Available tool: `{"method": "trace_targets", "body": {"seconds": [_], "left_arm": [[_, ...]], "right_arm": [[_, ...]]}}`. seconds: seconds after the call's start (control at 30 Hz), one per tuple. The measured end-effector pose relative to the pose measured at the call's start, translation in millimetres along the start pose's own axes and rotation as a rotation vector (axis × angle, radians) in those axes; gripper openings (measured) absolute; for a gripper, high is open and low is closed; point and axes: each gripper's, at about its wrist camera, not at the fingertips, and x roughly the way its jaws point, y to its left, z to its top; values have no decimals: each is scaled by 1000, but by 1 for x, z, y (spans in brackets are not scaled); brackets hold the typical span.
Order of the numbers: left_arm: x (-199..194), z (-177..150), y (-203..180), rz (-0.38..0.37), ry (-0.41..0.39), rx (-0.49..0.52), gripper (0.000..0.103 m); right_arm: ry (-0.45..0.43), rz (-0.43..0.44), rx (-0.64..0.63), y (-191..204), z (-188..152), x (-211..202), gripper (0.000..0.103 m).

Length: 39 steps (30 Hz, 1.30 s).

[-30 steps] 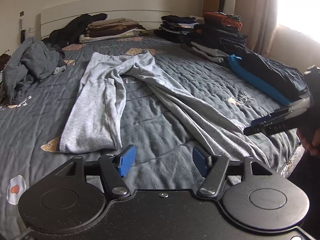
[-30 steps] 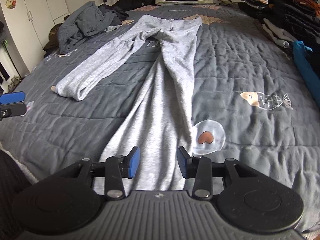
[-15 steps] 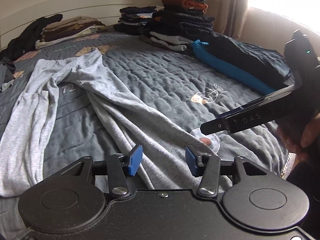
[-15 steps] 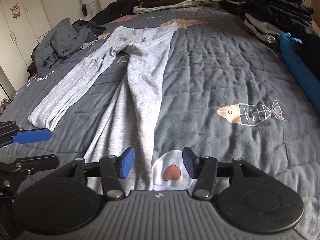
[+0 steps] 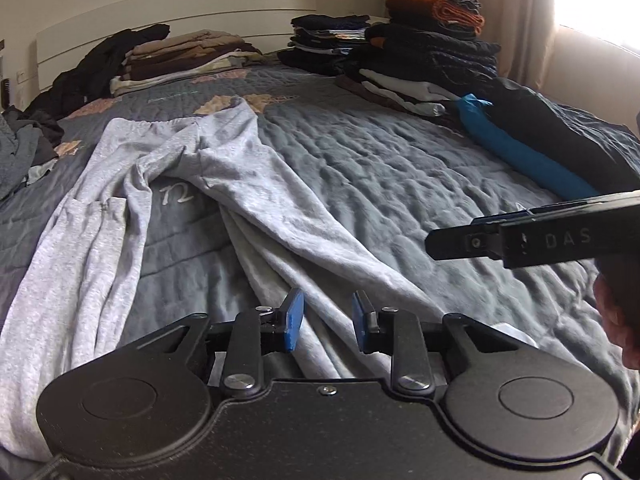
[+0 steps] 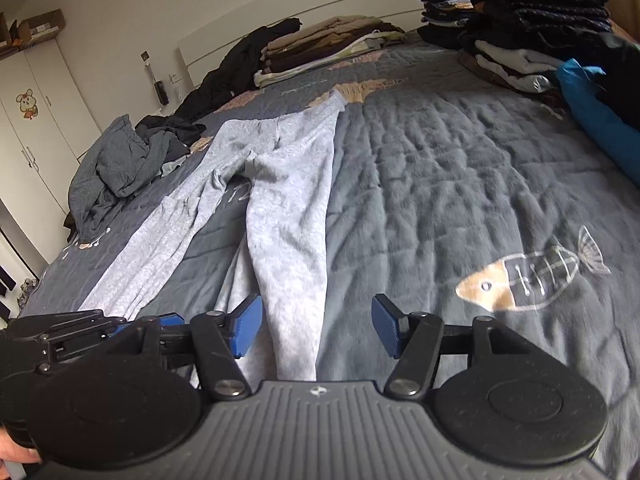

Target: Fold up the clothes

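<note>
Both grippers dropped closer to the near trouser leg. Left gripper (image 5: 327, 320) jaws apart, straddling the leg fabric; right gripper (image 6: 316, 328) wide apart beside it. Grey pants (image 6: 288, 216) spread on bed (image 6: 440, 184), unfolded.

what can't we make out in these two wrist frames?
- Cuff of the near leg of the grey pants: both views, hidden behind each gripper's body.
- Outer leg's end: left wrist view, cut off by the frame edge and the left gripper.
- Right gripper: in the left wrist view, seen side-on, so jaw opening is unreadable there.
- Folded stacks: garment types too small to tell.
- Hand: mostly cut off at the frame edge.
</note>
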Motion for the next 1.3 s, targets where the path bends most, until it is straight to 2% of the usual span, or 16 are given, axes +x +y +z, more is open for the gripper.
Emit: {"method": "trace_targets", "body": {"seconds": [0.13, 0.23, 0.33, 0.43, 0.47, 0.57, 0.7, 0.8, 0.9, 1.13, 1.23, 1.3], "left_arm": [[27, 4, 4, 38, 56, 6, 29], [41, 1, -1, 35, 86, 44, 30], [51, -8, -5, 51, 104, 87, 30], [52, -19, -5, 49, 89, 117, 28], [50, -18, -3, 37, 89, 102, 20], [43, -13, 5, 18, 94, 57, 9], [30, -4, 17, 32, 91, 14, 8], [12, 4, 24, 31, 61, -9, 8], [-1, 7, 36, 62, 57, -21, 8], [0, 4, 73, 162, 198, -39, 11], [-16, 11, 73, 128, 110, -75, 12], [-20, 15, 70, 73, 74, -109, 15]], "right_arm": [[-4, -21, -164, 6, 14, 19, 68], [4, -19, -203, 6, 21, 33, 69], [13, 18, -189, 5, 21, 44, 69], [24, 25, -182, 3, 19, 48, 69], [28, 24, -182, 2, 18, 49, 69], [40, 21, -180, 1, 15, 52, 69], [26, 30, -121, -9, 19, 50, 69], [34, 32, -126, -8, 17, 52, 69], [42, 34, -131, -6, 15, 53, 69], [60, 39, -143, -3, 10, 56, 69], [72, 50, -148, 0, 8, 59, 69], [80, 57, -152, 2, 7, 61, 69]]}}
